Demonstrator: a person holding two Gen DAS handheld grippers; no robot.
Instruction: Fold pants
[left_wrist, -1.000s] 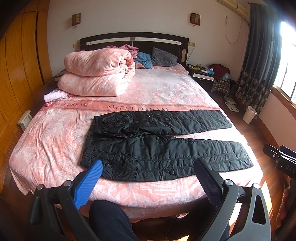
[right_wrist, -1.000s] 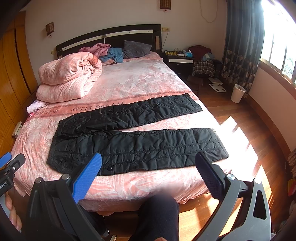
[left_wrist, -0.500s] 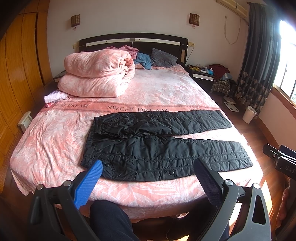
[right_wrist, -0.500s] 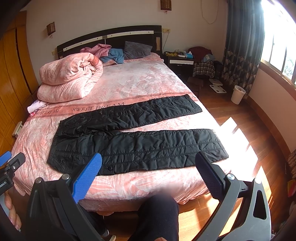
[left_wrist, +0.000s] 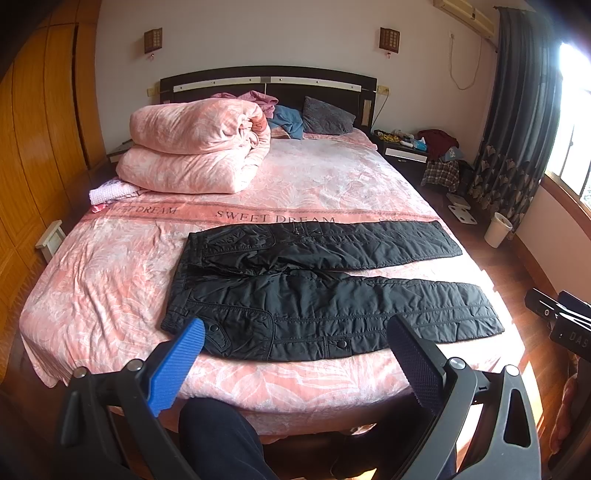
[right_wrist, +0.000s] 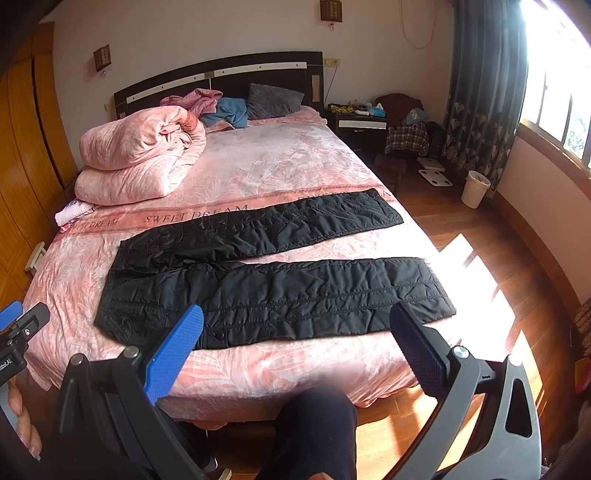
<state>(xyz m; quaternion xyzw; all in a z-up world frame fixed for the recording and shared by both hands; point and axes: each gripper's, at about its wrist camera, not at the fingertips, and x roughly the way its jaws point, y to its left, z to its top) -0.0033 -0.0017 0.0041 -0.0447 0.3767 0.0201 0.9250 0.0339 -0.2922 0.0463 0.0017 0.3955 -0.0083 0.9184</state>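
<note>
Nothing shifted since earlier frames, black pants (left_wrist: 317, 295) flat on bed (left_wrist: 92, 280), long axis 9-to-3 o'clock, waistband at 9, left gripper (left_wrist: 295, 354) and right gripper (right_wrist: 295, 339) both spread apart, empty, short of the bed.

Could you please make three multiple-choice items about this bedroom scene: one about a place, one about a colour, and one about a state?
1. Where does the waistband of the pants lie?
A. toward the wooden wardrobe side
B. toward the window side
C. on the headboard

2. What colour is the rolled quilt?
A. grey
B. pink
C. green

3. How do the left tongs and right tongs stand?
A. both shut on the pants
B. one open, one shut
C. both open, holding nothing

Answers:
1 A, the waist end points to the wardrobe and the leg cuffs point to the sunlit window side.
2 B, the quilt is pink like the bed sheet.
3 C, wide gaps show between the pads in both wrist views, short of the pants.
</note>
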